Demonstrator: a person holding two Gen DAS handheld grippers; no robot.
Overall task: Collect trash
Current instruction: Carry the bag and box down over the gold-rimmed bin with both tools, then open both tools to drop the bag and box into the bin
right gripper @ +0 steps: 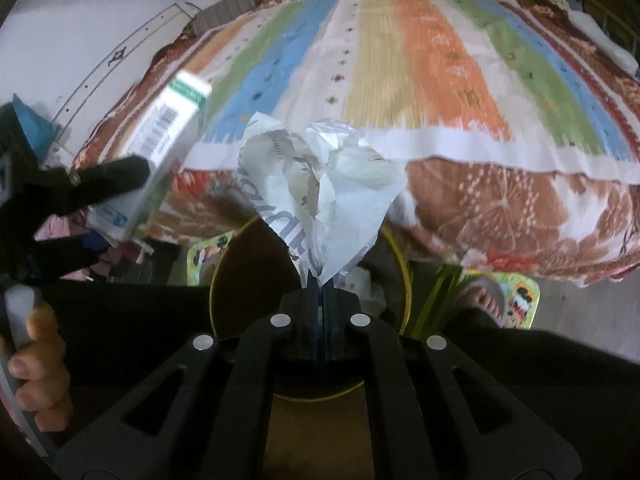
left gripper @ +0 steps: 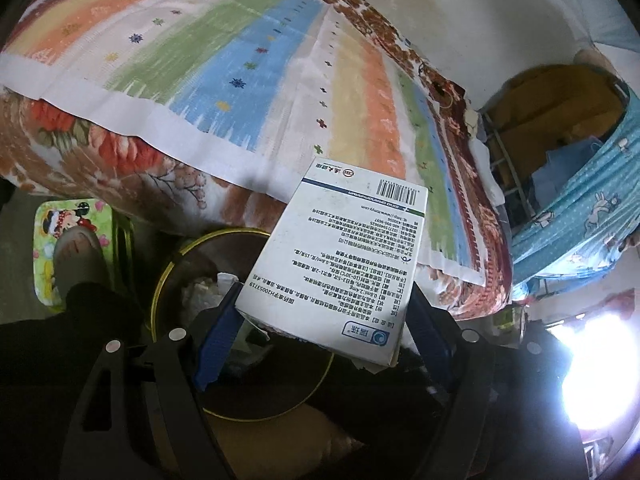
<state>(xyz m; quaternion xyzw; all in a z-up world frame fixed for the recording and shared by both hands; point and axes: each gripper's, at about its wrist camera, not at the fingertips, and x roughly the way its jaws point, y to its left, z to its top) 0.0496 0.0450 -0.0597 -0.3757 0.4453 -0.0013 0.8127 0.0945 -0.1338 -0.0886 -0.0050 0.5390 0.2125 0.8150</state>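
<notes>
Hanging over the round, dark, yellow-rimmed trash bin (right gripper: 394,264), the right gripper (right gripper: 320,300) has its blue pads pinched tight on a crumpled white plastic wrapper (right gripper: 320,184). Beside it, the left gripper (left gripper: 320,316) stands wide, clamping a white printed cardboard medicine box (left gripper: 340,252) above the same bin. Beyond lies the bed's striped, multicoloured woven cover (right gripper: 400,60).
</notes>
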